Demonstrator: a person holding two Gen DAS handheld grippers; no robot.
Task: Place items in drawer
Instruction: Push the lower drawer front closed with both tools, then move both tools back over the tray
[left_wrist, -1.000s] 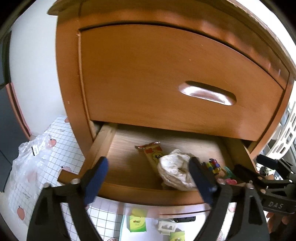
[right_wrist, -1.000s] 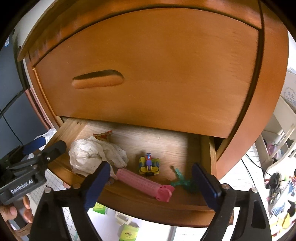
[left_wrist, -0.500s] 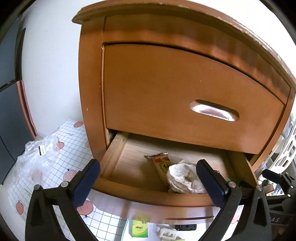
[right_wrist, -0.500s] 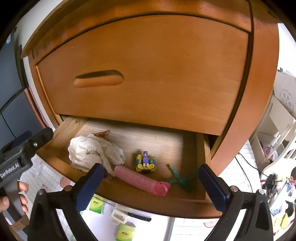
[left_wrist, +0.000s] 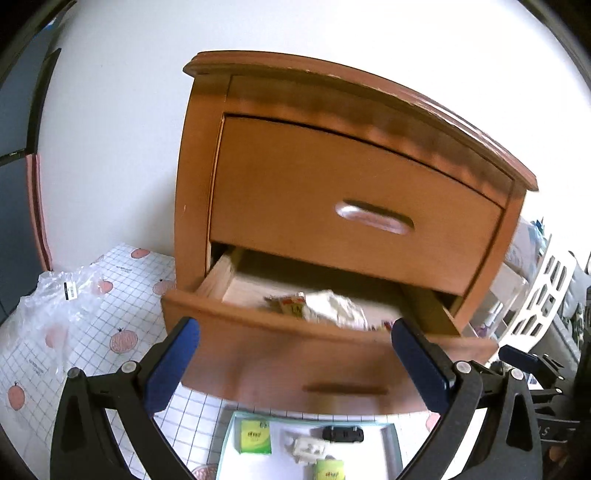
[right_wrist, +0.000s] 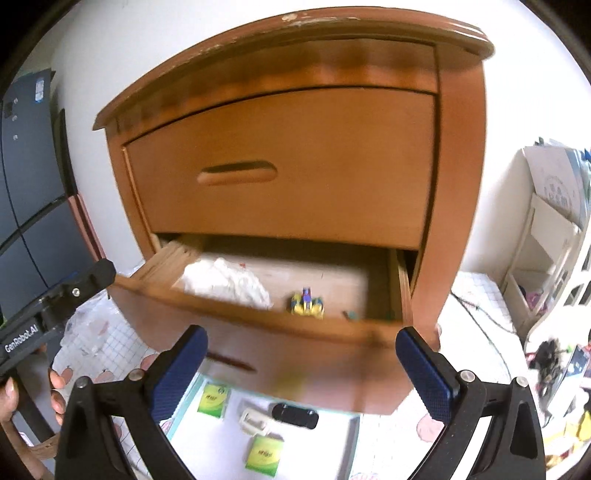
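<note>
Your left tongs (left_wrist: 295, 363) stand released, the blue pads (left_wrist: 171, 363) spread wide with nothing between them; their jaws have just been opening. Your right tongs (right_wrist: 301, 369) are likewise released and empty, and they too have just been opening. Both point at the wooden nightstand (right_wrist: 461, 184), whose upper drawer (right_wrist: 295, 162) is closed and whose lower drawer (left_wrist: 280, 354) is pulled out.

Inside the lower drawer lies a crumpled white cloth (right_wrist: 227, 282) toward its left side. In the left wrist view a snack packet (left_wrist: 290, 304) sits against the cloth, on its left. To the right of the cloth, apart from it, sits a small yellow and blue toy (right_wrist: 306, 304), and further right a green piece (right_wrist: 351, 314) lies near the drawer's front wall; the blur makes it hard to say what that piece is.

On the checked floor mat (left_wrist: 122, 280) below the drawer front lies a pale tray (right_wrist: 352, 435). On it are two green packets, one at the back left (right_wrist: 213, 400) and one at the front (right_wrist: 264, 456), a white plug-like item (right_wrist: 253, 421) between them, and a black oblong object (right_wrist: 295, 415) just to its right. A clear plastic bag (left_wrist: 55, 295) lies on the mat to the left of the nightstand.

In the right wrist view your left hand (right_wrist: 22, 398) grips the handle of the other tool at the left edge.
</note>
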